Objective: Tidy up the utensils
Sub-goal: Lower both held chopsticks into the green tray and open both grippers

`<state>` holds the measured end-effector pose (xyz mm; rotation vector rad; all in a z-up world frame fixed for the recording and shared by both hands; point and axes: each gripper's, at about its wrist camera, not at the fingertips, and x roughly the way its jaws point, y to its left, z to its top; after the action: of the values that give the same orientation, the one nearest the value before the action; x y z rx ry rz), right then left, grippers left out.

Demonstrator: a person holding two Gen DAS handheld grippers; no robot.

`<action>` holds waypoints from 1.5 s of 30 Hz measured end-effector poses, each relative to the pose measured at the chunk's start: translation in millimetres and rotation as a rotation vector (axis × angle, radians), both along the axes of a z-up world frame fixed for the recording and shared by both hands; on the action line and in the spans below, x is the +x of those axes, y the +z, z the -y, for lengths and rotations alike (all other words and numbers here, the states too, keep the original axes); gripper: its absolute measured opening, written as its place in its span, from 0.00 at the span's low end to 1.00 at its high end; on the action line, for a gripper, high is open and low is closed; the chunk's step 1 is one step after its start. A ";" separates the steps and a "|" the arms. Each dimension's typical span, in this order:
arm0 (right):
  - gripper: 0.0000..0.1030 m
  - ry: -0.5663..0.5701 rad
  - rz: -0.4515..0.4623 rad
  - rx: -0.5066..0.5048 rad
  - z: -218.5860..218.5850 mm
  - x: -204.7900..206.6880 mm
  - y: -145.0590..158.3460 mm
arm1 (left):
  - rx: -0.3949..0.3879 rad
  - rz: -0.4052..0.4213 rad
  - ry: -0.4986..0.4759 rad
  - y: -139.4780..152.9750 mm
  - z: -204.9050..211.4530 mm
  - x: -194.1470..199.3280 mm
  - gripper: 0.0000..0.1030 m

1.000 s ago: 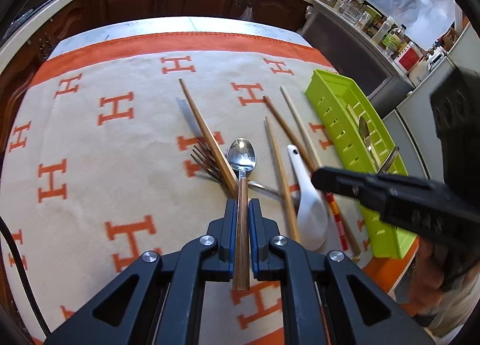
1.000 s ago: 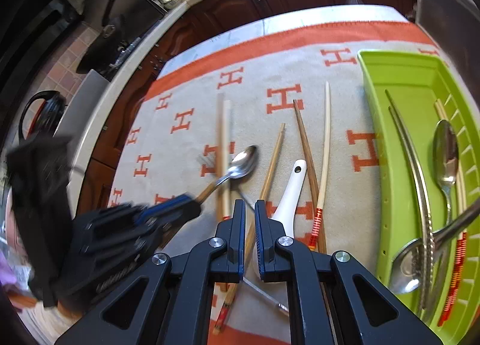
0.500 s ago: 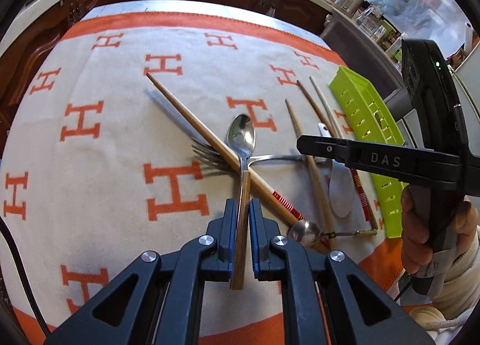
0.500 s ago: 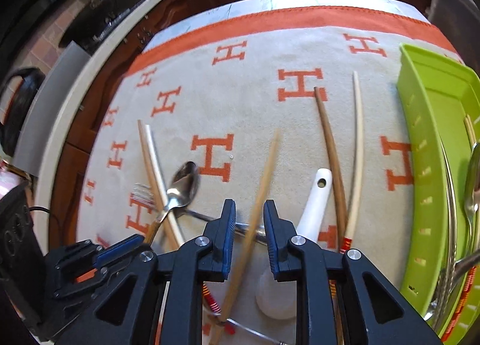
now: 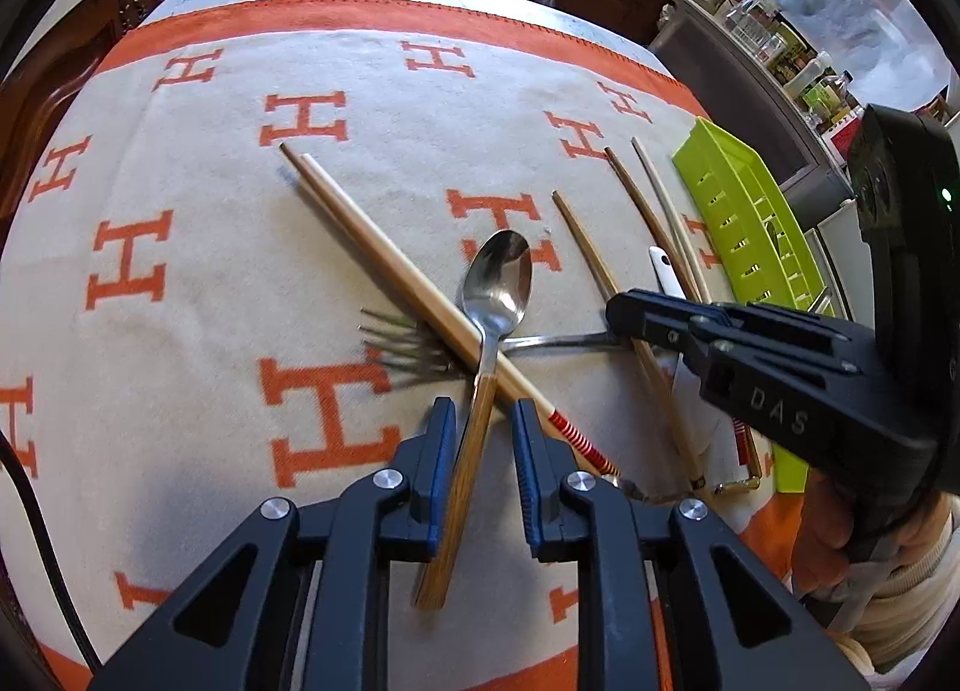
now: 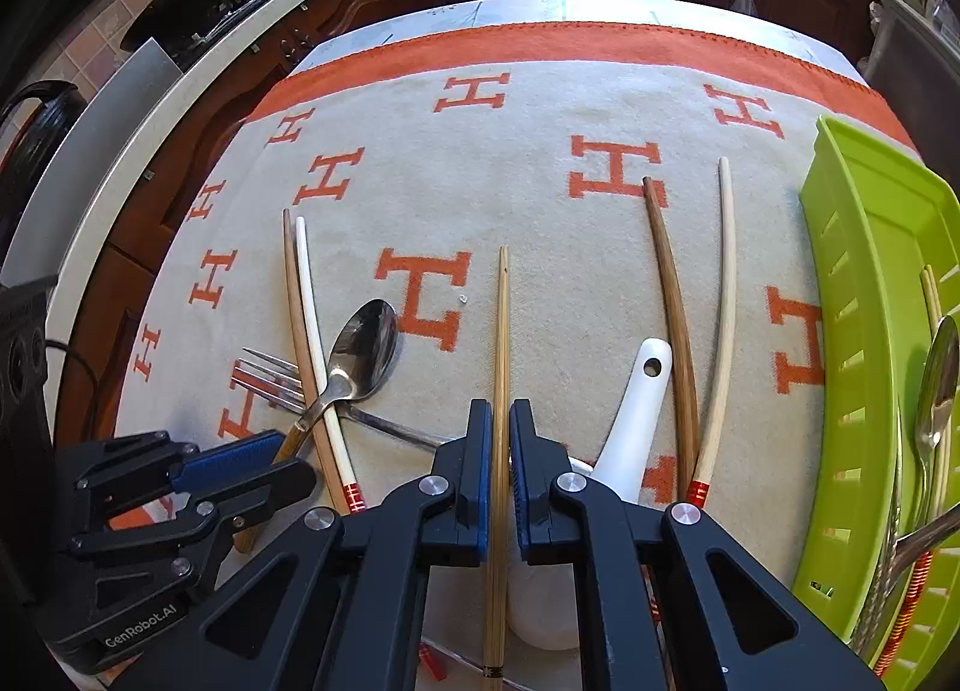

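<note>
Left wrist view: the wood-handled spoon is seen lying between the opening jaws of the left gripper, its handle against the left pad, clear of the right one. A bamboo chopstick is enclosed narrowly by the right gripper; actual pad contact cannot be told. Metal spoons and chopsticks are held in the green tray on the cloth
</note>
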<state>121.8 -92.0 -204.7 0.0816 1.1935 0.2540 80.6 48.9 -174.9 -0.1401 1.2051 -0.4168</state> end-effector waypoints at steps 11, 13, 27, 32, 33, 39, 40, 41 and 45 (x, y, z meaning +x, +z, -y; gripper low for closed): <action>0.05 -0.012 0.050 0.093 10.8 -13.7 13.4 | 0.029 0.034 0.003 2.7 12.0 -3.1 0.05; 0.05 -0.020 0.060 0.128 16.4 -18.6 19.1 | 0.015 0.035 0.026 3.4 9.1 -7.5 0.04; 0.05 -0.163 0.166 0.340 105.7 -66.3 82.0 | -0.087 0.121 0.033 54.5 15.6 -34.2 0.04; 0.05 -0.242 0.211 0.285 158.0 -84.5 114.8 | -0.093 0.136 0.004 66.8 32.4 -35.1 0.04; 0.05 -0.261 0.217 0.272 171.6 -87.9 122.1 | -0.094 0.139 -0.003 69.6 36.8 -34.7 0.04; 0.05 -0.347 0.270 0.308 242.4 -109.1 163.4 | -0.120 0.162 -0.031 90.7 60.9 -32.7 0.04; 0.05 -0.352 0.283 0.306 250.7 -113.5 170.2 | -0.125 0.166 -0.035 94.7 64.0 -32.3 0.04; 0.05 -0.356 0.297 0.287 257.8 -118.4 177.4 | -0.131 0.171 -0.042 99.6 68.9 -31.3 0.04; 0.05 -0.355 0.314 0.249 277.8 -131.5 193.7 | -0.145 0.194 -0.072 117.6 96.0 -24.2 0.04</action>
<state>-9.7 -369.8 -11.0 0.4510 0.8129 0.0956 56.4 -47.1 -57.4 -0.1771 0.9915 -0.5686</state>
